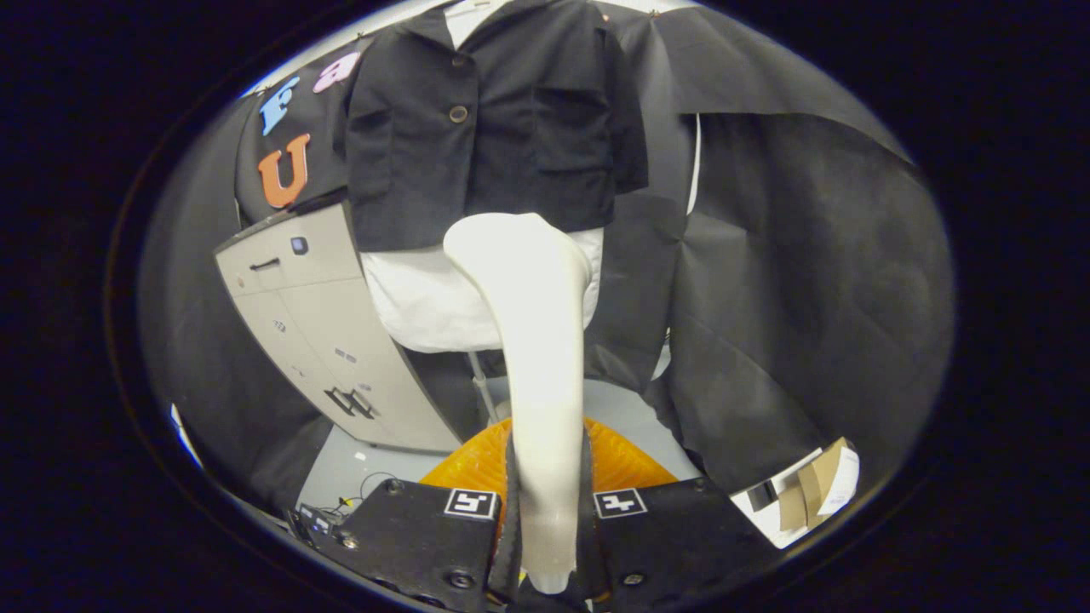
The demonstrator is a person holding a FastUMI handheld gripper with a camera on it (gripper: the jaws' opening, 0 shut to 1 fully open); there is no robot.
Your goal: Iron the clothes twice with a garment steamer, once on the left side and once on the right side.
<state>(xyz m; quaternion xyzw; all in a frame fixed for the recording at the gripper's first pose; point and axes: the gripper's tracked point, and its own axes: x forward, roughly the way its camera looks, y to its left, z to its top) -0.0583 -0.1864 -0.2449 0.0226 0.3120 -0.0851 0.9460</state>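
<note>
Gripper (549, 519): I see it nearly closed, only as wide as the steamer handle; both fingers (513, 519) press on the handle's sides, left and right.
Steamer (536, 340): cream-white, held in my gripper, handle running up from between the fingers, wide head at the far end. The landmark for all below.
Steamer head: in front of the jacket's bottom hem and the white cloth under it; can't tell if it touches the fabric or sits just short of it.
Jacket (485, 128): black, buttoned, hanging beyond and above the steamer head; two buttons seen left of the head's line, chest pockets to either side.
White cloth (417, 306): below the jacket hem, behind the steamer head, showing on both sides of it.
Cabinet (315, 323): grey w/ drawers, left of the steamer, leaning in the view.
Orange thing (622, 464): ribbed, low behind the steamer handle, just beyond the fingers; can't tell what it is.
Box (809, 494): cardboard and white, on the floor, well right of the steamer.
</note>
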